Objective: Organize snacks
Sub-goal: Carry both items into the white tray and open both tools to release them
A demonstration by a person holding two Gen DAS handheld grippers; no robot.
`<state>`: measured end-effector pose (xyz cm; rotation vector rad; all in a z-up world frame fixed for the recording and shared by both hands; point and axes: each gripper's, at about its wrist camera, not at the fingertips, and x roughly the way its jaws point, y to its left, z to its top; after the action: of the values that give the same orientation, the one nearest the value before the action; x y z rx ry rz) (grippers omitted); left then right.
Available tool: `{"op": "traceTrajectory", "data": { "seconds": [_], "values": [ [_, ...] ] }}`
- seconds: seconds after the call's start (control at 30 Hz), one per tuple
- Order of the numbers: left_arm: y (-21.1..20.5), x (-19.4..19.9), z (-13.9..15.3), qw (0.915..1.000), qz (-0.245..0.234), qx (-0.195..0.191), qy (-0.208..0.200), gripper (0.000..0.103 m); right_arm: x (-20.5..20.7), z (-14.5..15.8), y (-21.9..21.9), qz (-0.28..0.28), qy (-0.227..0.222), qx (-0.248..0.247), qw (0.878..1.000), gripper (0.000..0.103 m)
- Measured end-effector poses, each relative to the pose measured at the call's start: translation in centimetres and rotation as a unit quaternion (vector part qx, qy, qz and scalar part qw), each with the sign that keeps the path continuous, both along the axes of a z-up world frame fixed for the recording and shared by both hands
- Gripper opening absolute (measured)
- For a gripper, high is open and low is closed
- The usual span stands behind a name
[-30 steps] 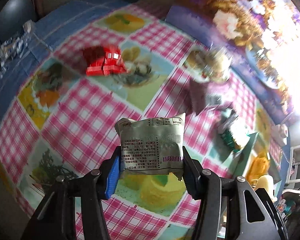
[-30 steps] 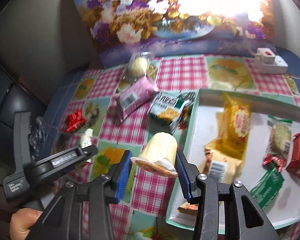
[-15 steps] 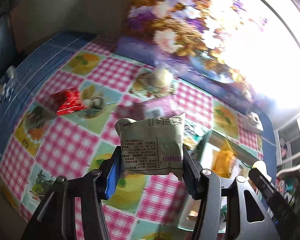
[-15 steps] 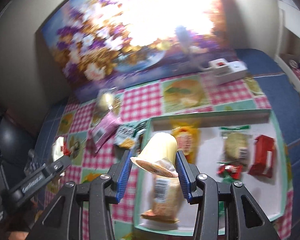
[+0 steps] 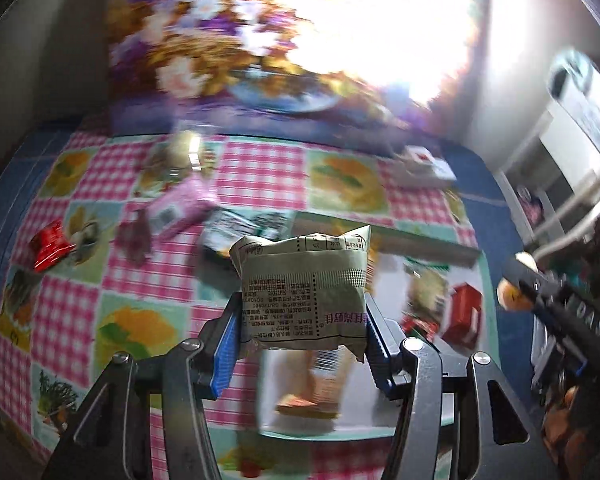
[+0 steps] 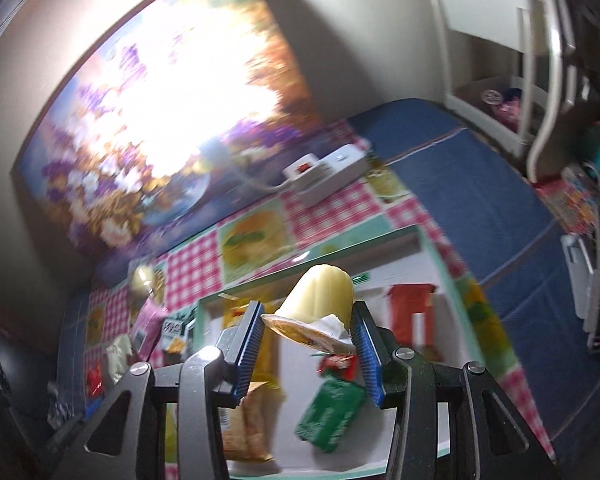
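Your grey-green snack packet (image 5: 304, 292) sits low centre in the left view, over the tray (image 5: 424, 242); the cream jelly cup (image 6: 320, 294) likewise in the right view; you are mid-carry, so next lower and release inside the tray; left gripper (image 5: 300, 344) and right gripper (image 6: 308, 344) each stand partly closed, pinching their loads.

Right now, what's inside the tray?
In the tray, the right wrist view shows a red box, a green packet, a small red wrapper and orange-yellow bags. The held cup and the right gripper cover the middle.
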<state>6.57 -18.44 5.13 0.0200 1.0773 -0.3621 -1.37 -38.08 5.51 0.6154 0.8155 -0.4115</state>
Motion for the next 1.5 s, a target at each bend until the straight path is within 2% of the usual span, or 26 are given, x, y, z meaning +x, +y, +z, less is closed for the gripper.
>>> {"op": "traceTrajectory", "data": {
  "seconds": [0.2,0.33,0.47,0.63,0.8,0.9,1.1,1.5],
  "values": [
    [-4.4,-2.1,-0.4,0.9973,-0.064,0.034,-0.012,0.057,-1.5,-0.3,-2.0,-0.027,-0.001,0.01,1.0,0.047],
    [-6.6,-3.0,-1.4,0.9941,-0.095,0.051,-0.006,0.057,-1.6,-0.8,-2.3,-0.03,0.005,0.016,0.999,0.047],
    [-8.1,-3.3,-2.9,0.9911,-0.115,0.066,0.008,0.057,-0.9,-2.7,-2.3,-0.023,0.035,0.027,0.999,0.047],
    [-8.8,-2.9,-4.7,0.9888,-0.12,0.087,0.022,0.057,-0.5,-4.9,-2.5,-0.024,0.062,0.044,0.997,0.047],
    [-9.2,-2.8,-5.1,0.988,-0.122,0.092,0.023,0.059,-0.3,-6.0,-2.6,-0.023,0.076,0.056,0.995,0.047],
    [-9.2,-2.8,-5.3,0.9876,-0.124,0.093,0.026,0.059,-0.2,-6.1,-2.6,-0.023,0.078,0.057,0.995,0.047],
    [-9.3,-2.7,-5.2,0.9877,-0.125,0.089,0.029,0.068,-0.1,-6.2,-2.6,-0.021,0.08,0.057,0.995,0.048],
    [-8.3,-2.1,-4.8,0.9904,-0.101,0.091,0.024,0.072,0.1,-6.3,-2.4,-0.017,0.085,0.052,0.995,0.049]
  ]
}}
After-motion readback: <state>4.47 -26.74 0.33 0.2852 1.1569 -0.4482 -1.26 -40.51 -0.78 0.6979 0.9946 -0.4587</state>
